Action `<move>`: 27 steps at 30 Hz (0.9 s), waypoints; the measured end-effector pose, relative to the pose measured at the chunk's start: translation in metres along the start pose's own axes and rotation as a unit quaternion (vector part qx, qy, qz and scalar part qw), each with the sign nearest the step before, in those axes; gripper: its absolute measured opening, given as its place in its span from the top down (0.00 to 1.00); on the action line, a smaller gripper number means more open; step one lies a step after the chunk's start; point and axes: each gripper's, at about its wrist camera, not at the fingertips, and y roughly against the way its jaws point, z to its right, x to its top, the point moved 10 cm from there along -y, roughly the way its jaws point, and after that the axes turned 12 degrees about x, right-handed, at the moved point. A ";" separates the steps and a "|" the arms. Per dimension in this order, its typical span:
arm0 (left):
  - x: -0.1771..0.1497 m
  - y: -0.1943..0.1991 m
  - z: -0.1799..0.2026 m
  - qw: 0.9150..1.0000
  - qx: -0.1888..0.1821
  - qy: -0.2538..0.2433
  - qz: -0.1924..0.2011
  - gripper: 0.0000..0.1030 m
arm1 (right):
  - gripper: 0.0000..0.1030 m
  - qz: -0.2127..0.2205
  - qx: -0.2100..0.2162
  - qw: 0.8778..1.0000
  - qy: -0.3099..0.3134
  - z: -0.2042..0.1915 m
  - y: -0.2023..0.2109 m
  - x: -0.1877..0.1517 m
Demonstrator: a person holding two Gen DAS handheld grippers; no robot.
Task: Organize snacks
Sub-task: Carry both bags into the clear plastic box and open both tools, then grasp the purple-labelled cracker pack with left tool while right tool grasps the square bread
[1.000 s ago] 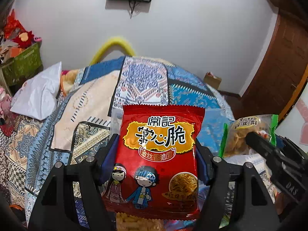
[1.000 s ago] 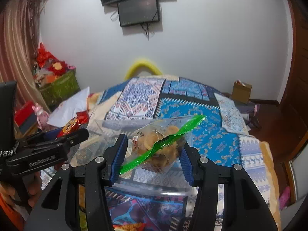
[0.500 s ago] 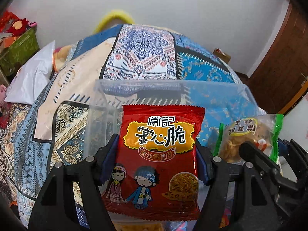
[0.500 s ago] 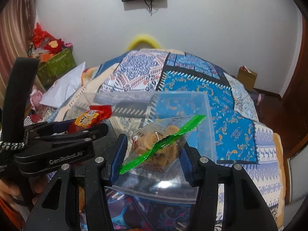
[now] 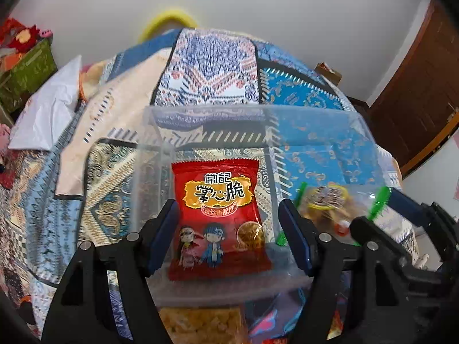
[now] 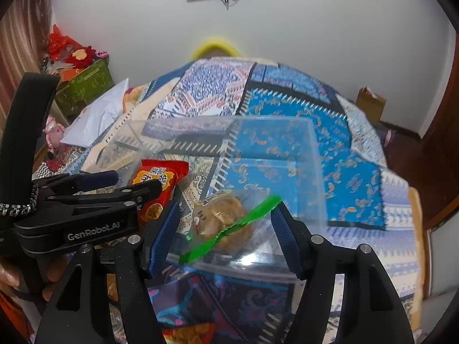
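A clear plastic box (image 5: 258,109) sits on the patchwork quilt, straight ahead of both grippers. The red noodle-snack packet (image 5: 218,218) stands inside it between the fingers of my left gripper (image 5: 228,223). It rests by the left pad and a gap shows at the right pad. In the right wrist view the clear bag of fried snacks with a green seal (image 6: 226,220) is blurred over the box (image 6: 229,119). The jaws of my right gripper (image 6: 225,223) are opening and the bag is loose between them. The left gripper (image 6: 136,180) and red packet (image 6: 157,183) appear at the left.
The quilt (image 5: 206,66) covers a bed. A white pillow (image 5: 48,109) and a green bin (image 5: 25,71) lie to the left, a brown door (image 5: 416,94) to the right. More snack packs (image 5: 200,324) lie below the box's near wall. A hand (image 6: 8,281) holds the left gripper.
Both grippers sank and tilted down over the box. The red packet dropped away from the left pads into the box. The right jaws spread and the green-sealed bag slipped loose.
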 end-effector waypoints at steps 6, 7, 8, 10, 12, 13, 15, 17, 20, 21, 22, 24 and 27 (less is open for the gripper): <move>0.002 0.060 -0.006 0.999 0.003 -0.015 0.050 0.31 | 0.39 0.035 -0.010 0.999 0.016 -0.009 0.043 0.009; 0.002 0.066 -0.007 0.998 0.002 -0.017 0.055 0.31 | 0.38 0.041 -0.012 0.999 0.019 -0.010 0.051 0.010; 0.001 0.079 -0.009 0.998 0.003 -0.021 0.064 0.31 | 0.36 0.047 -0.012 0.999 0.021 -0.012 0.060 0.010; -0.002 0.100 -0.014 0.997 0.005 -0.024 0.078 0.28 | 0.30 0.064 -0.013 0.998 0.022 -0.016 0.078 0.011; -0.005 0.119 -0.019 0.996 0.002 -0.023 0.090 0.25 | 0.29 0.081 -0.017 0.996 0.025 -0.020 0.096 0.011; -0.009 0.130 -0.023 0.995 0.000 -0.023 0.096 0.24 | 0.29 0.086 -0.019 0.996 0.027 -0.021 0.104 0.010; -0.016 0.144 -0.030 0.994 0.001 -0.024 0.103 0.24 | 0.29 0.098 -0.020 0.995 0.029 -0.025 0.121 0.006; -0.025 0.156 -0.037 0.994 0.006 -0.028 0.109 0.24 | 0.28 0.105 -0.018 0.994 0.029 -0.028 0.133 0.000; -0.044 0.168 -0.049 0.994 0.011 -0.031 0.109 0.23 | 0.22 0.115 -0.021 0.993 0.028 -0.031 0.147 -0.010; -0.051 0.170 -0.053 0.994 0.012 -0.033 0.108 0.23 | 0.20 0.118 -0.022 0.992 0.027 -0.031 0.151 -0.015; -0.059 0.171 -0.056 0.994 0.015 -0.037 0.106 0.23 | 0.20 0.119 -0.022 0.992 0.026 -0.031 0.154 -0.019; -0.075 0.171 -0.063 0.994 0.022 -0.042 0.101 0.23 | 0.20 0.115 -0.018 0.993 0.024 -0.032 0.155 -0.030; -0.102 0.165 -0.075 0.995 0.025 -0.044 0.085 0.23 | 0.20 0.106 -0.021 0.994 0.020 -0.033 0.154 -0.048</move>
